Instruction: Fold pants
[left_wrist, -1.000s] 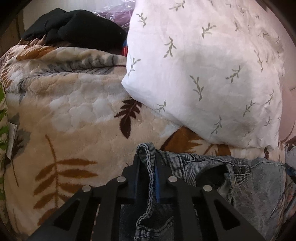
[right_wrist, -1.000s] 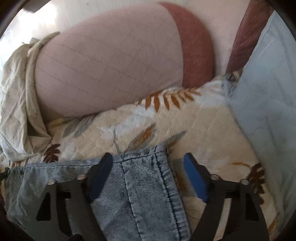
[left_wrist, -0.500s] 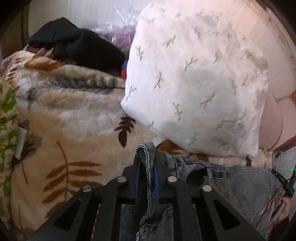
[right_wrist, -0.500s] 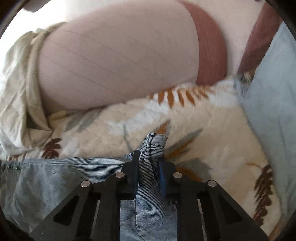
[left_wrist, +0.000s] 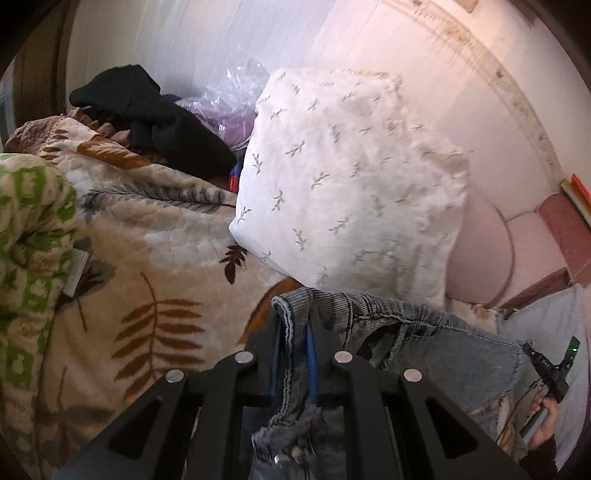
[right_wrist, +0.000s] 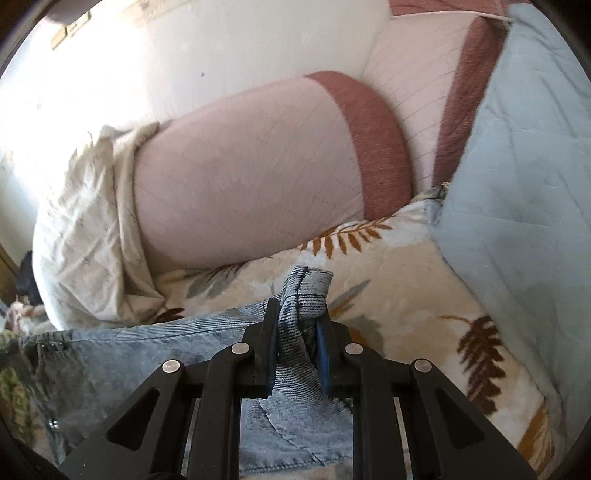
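Light blue denim pants (left_wrist: 436, 343) hang between my two grippers above a leaf-patterned blanket (left_wrist: 155, 258). My left gripper (left_wrist: 293, 332) is shut on a bunched edge of the denim, with a frayed scrap dangling below the jaws. In the right wrist view my right gripper (right_wrist: 297, 325) is shut on another corner of the pants (right_wrist: 147, 354), the cloth sticking up past the fingertips. The stretch of denim between the two grips sags slightly. A hand (left_wrist: 543, 417) holding the other gripper shows at the far right of the left wrist view.
A white leaf-print pillow (left_wrist: 351, 184) leans against the wall behind the pants. A pink bolster (right_wrist: 251, 173) with a maroon end, a pale blue quilt (right_wrist: 517, 184), a black garment (left_wrist: 155, 118) and a green-patterned cloth (left_wrist: 29, 240) surround the blanket.
My right gripper closed on the corner of the pants, which lay between its open fingers. Both grippers have since risen, lifting the denim off the blanket; more wall shows now.
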